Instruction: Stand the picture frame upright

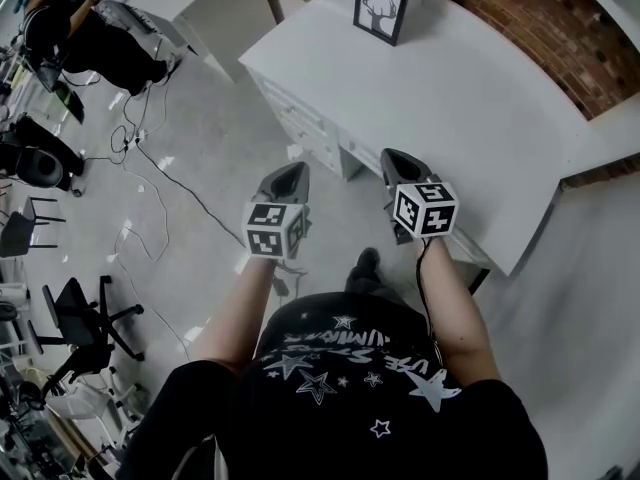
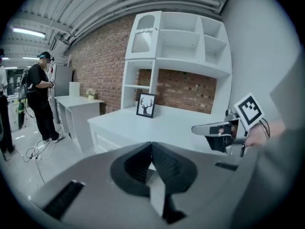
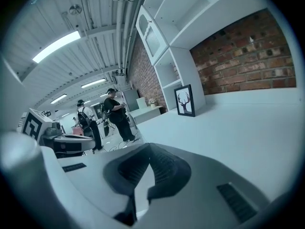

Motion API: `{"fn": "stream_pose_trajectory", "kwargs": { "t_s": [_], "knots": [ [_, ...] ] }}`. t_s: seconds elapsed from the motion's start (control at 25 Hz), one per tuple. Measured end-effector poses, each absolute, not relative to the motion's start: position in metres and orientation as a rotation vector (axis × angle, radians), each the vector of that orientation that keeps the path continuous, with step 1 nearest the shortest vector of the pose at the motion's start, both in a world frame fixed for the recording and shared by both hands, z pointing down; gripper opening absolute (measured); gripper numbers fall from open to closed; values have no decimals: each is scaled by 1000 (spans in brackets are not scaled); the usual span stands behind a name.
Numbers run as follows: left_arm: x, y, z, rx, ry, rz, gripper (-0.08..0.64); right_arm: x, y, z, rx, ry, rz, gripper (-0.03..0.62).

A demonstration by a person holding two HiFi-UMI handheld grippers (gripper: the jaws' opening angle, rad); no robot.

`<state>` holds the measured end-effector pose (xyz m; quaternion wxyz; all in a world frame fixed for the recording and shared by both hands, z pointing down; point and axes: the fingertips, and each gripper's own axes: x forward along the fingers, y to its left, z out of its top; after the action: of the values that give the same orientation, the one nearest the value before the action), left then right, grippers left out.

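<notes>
A black picture frame (image 1: 381,8) with a deer-antler print stands upright at the far side of the white desk (image 1: 470,108), in front of a white shelf unit. It shows small in the left gripper view, the frame (image 2: 146,105), and in the right gripper view, the frame (image 3: 185,100). My left gripper (image 1: 293,170) is shut and empty, held over the floor short of the desk's near-left edge. My right gripper (image 1: 393,158) is shut and empty, over the desk's near edge. Both are far from the frame. In the left gripper view the right gripper (image 2: 196,129) shows at the right.
The desk has drawers (image 1: 300,128) on its left side. A brick wall (image 1: 550,28) runs behind it. Cables (image 1: 150,168) trail on the floor. A person (image 1: 80,38) stands at the far left, and office chairs (image 1: 80,318) sit at the near left.
</notes>
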<state>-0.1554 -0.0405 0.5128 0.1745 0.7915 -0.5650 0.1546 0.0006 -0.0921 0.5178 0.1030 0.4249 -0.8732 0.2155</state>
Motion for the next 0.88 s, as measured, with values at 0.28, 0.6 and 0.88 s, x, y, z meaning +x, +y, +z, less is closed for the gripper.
{"fn": "stream_pose_trajectory", "kwargs": {
  "t_s": [0.28, 0.6, 0.88],
  "knots": [
    [-184, 5, 505, 2231, -1626, 396, 18, -28, -46, 513, 1236, -2565, 607, 15],
    [-211, 67, 496, 2225, -1662, 340, 18, -53, 11, 499, 1230, -2575, 555, 15],
    [-216, 121, 487, 2245, -1653, 301, 18, -60, 68, 492, 1237, -2574, 530, 15]
  ]
}}
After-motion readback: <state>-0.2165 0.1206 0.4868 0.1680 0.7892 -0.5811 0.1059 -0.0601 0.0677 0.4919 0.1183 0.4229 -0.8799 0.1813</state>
